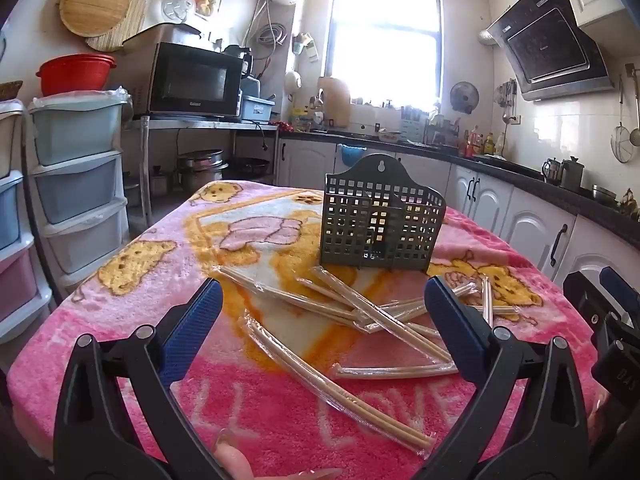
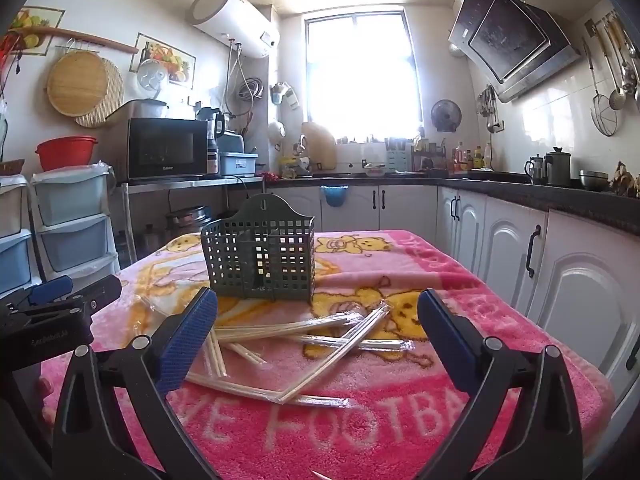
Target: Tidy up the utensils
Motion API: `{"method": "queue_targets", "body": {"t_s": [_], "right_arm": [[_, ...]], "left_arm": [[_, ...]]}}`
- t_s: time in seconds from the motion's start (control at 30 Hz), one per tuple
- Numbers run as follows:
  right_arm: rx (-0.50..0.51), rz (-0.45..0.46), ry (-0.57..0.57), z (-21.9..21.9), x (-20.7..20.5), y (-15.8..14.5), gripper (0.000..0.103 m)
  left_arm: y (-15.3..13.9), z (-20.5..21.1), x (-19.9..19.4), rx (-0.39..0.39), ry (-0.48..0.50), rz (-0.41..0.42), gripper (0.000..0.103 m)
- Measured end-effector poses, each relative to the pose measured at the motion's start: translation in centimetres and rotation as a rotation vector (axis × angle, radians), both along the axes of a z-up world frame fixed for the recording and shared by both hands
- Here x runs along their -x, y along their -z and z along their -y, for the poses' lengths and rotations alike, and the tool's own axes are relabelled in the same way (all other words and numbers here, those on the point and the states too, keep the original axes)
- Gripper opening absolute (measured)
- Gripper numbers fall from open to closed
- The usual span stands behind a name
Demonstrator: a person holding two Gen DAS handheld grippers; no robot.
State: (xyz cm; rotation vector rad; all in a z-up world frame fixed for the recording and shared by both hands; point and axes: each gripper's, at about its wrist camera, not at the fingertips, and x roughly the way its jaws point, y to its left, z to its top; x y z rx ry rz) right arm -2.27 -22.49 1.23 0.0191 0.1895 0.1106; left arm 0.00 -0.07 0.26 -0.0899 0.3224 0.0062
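A dark green perforated utensil holder (image 1: 380, 224) (image 2: 262, 258) stands upright on a table under a pink cartoon blanket (image 1: 280, 420) (image 2: 360, 420). Several pairs of chopsticks in clear plastic sleeves (image 1: 376, 312) (image 2: 320, 336) lie scattered in front of it. My left gripper (image 1: 320, 300) hovers open above the near side of the pile, nothing between its blue-padded fingers (image 1: 192, 328). My right gripper (image 2: 316, 312) is open too, over the pile, empty. The right gripper also shows at the right edge of the left wrist view (image 1: 608, 320), and the left gripper at the left edge of the right wrist view (image 2: 52, 312).
Plastic drawer towers (image 1: 76, 200) stand left of the table, a microwave (image 1: 192, 80) on a metal rack behind them. White cabinets under a dark counter (image 2: 560, 264) run along the right and back. A fingertip (image 1: 236, 460) shows at the bottom of the left wrist view.
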Motion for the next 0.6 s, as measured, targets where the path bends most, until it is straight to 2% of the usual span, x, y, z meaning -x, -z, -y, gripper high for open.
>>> {"method": "queue_targets", "body": {"t_s": [0.6], "right_arm": [[-0.001, 0.017, 0.001, 0.1, 0.14, -0.15, 0.097]], "left_arm": [[-0.24, 0.05, 0.09, 0.001, -0.001, 0.008, 0.093]]}}
